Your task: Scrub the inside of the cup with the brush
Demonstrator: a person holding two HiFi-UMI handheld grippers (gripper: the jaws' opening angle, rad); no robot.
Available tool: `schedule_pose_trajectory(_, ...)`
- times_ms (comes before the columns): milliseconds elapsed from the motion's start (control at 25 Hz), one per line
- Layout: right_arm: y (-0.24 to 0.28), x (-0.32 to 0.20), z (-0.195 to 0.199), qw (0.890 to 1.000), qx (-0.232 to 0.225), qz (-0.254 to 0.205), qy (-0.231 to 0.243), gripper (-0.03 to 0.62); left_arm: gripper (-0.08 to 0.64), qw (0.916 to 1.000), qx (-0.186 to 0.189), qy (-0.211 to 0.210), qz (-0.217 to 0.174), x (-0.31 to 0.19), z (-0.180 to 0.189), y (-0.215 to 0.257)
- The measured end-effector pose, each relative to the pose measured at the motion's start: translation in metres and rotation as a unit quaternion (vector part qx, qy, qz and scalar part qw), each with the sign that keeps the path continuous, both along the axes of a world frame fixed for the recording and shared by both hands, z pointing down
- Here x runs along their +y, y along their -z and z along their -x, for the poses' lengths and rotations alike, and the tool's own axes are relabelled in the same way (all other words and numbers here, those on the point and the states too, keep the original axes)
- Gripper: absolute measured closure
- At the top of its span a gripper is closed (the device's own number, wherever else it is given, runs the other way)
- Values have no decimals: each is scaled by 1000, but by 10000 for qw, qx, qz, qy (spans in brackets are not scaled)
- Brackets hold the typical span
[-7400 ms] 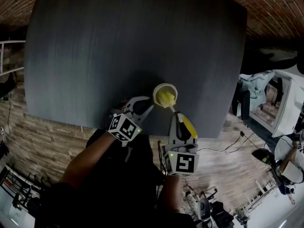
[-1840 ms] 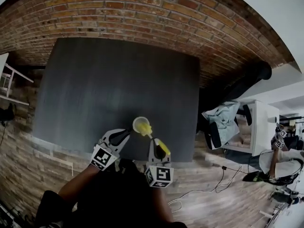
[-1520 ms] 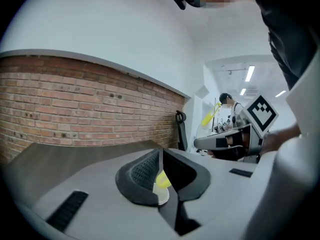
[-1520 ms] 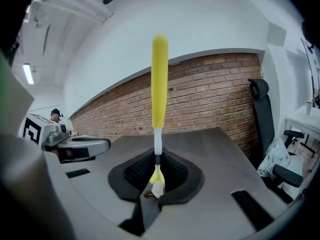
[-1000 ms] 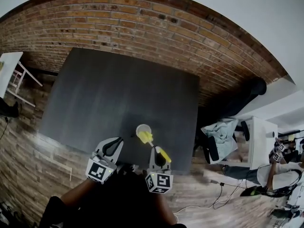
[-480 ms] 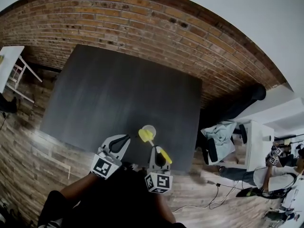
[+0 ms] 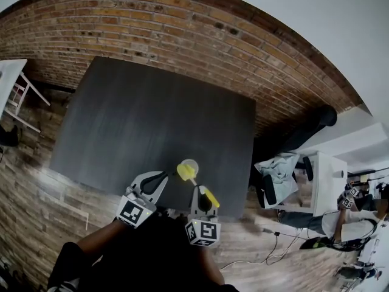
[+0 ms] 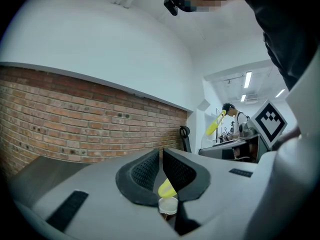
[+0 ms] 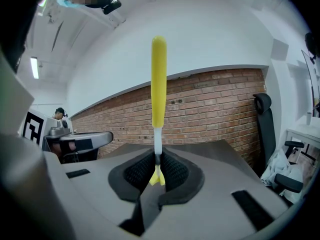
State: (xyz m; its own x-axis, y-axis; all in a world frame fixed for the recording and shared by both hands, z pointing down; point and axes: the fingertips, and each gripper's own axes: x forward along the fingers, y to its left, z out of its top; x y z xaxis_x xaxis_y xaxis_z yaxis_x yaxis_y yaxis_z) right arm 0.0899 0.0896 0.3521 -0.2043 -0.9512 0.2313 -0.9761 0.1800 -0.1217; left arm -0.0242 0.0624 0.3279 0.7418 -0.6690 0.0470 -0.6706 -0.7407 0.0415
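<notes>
Near the surface's (image 7: 152, 114) front edge, the cup (image 7: 191, 165) is standing upright, apart from the left tool (image 7: 163, 177), whose jaws are sitting nearly together, gripping nothing. The right tool (image 7: 198, 191) is clamping the brush (image 7: 185, 172), its yellow head seemingly hovering at the cup's rim.

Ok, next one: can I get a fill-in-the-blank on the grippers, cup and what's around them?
1. The right gripper is shut on the ___.
2. The cup stands upright on the dark ___.
3. The wall beyond it is made of ___.

Missing words: brush; table; brick.
</notes>
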Motion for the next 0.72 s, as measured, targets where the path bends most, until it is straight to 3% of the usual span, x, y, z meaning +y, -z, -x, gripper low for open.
schedule_pose_trajectory(720,2,7,4,10000,56,-11,-9,545,511,10000,-17,-37,50,8,5,-2)
